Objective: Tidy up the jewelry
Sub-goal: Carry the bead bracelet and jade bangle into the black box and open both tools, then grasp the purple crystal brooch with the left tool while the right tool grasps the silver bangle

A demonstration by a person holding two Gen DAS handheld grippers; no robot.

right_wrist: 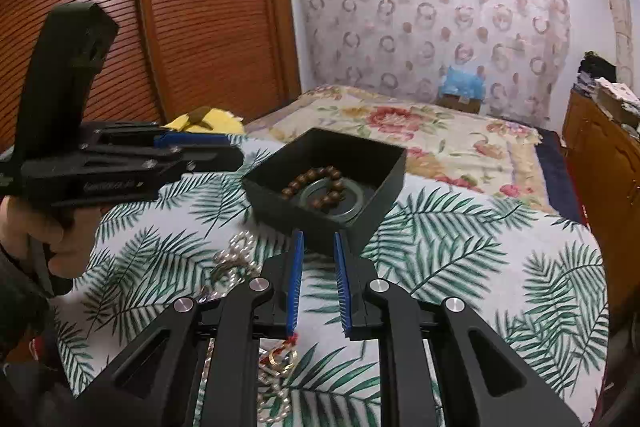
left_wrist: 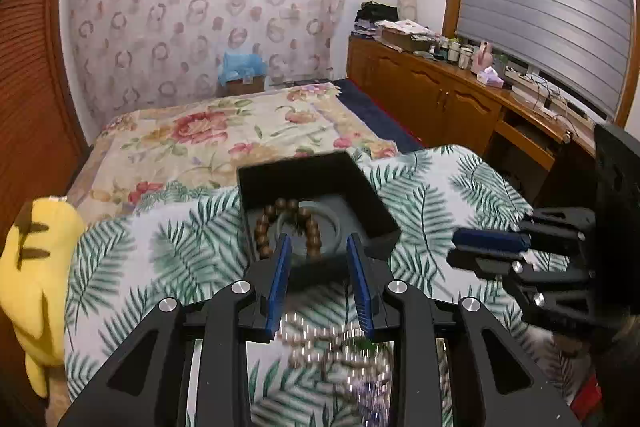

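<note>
From the left wrist, the left gripper [left_wrist: 318, 245] hangs with fingers apart and empty over the black box [left_wrist: 312, 187], which holds a bead bracelet [left_wrist: 288, 225] and a green bangle [left_wrist: 320, 227]. Blurred pearls [left_wrist: 332, 347] lie beneath; a careless dip could snag several strands.

From the right wrist, the right gripper [right_wrist: 318, 243] is spread and empty; pearls [right_wrist: 236, 255] and gold pieces [right_wrist: 280, 357] are tangled on the leaf-print cover [right_wrist: 480, 267], so one may drag others.

Pearl strands [left_wrist: 340, 355] motion-blurred; gold jewelry [right_wrist: 280, 357] partly behind right gripper [right_wrist: 318, 241].

Two close wrist views, shared box [left_wrist: 316, 187]
</note>
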